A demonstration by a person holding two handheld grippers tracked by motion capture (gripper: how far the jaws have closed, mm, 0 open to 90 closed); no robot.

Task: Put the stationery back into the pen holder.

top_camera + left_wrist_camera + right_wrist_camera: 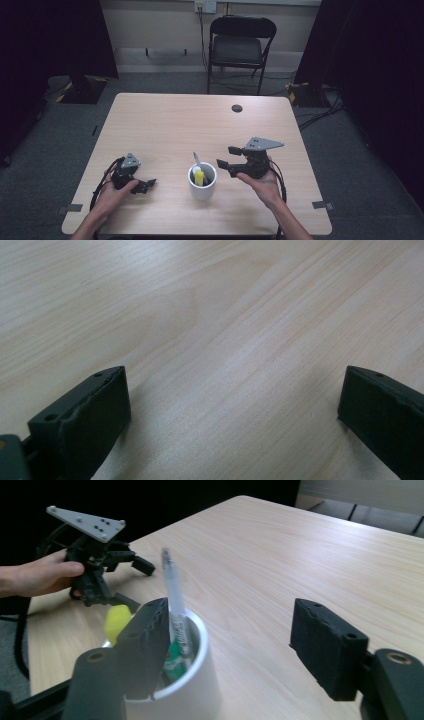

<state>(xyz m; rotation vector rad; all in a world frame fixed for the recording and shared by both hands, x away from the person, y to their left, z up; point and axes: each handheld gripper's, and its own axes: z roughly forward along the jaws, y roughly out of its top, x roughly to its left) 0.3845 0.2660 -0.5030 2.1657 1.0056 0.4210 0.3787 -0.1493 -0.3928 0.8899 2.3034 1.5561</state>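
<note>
A white cylindrical cup [202, 183] with a smooth, glossy wall stood on the pale wood-grain table [170, 125], near its front edge and about midway across. All positions below are given relative to this cup.

Inside the cup stood a slim pen [174, 600] with a clear barrel, leaning on the rim and rising well above it. Beside the pen, lower in the cup, sat a rounded yellow object [116, 620], and a green printed item [174, 661] lay partly hidden below the rim.

The right tool [228, 163] was held just to the right of the cup, its jaws pointing toward it. The jaws stood apart with nothing gripped. The blocky, matte black pads [325, 645] had a rough, foam-like face. In the right gripper view one jaw overlapped the cup's near rim; whether it touched could not be determined.

The left tool [145, 185] rested low over the table, well to the left of the cup. Its jaws were wide apart and empty, with bare wood grain between them. A grey three-cornered plate [131, 161] topped it.
</note>
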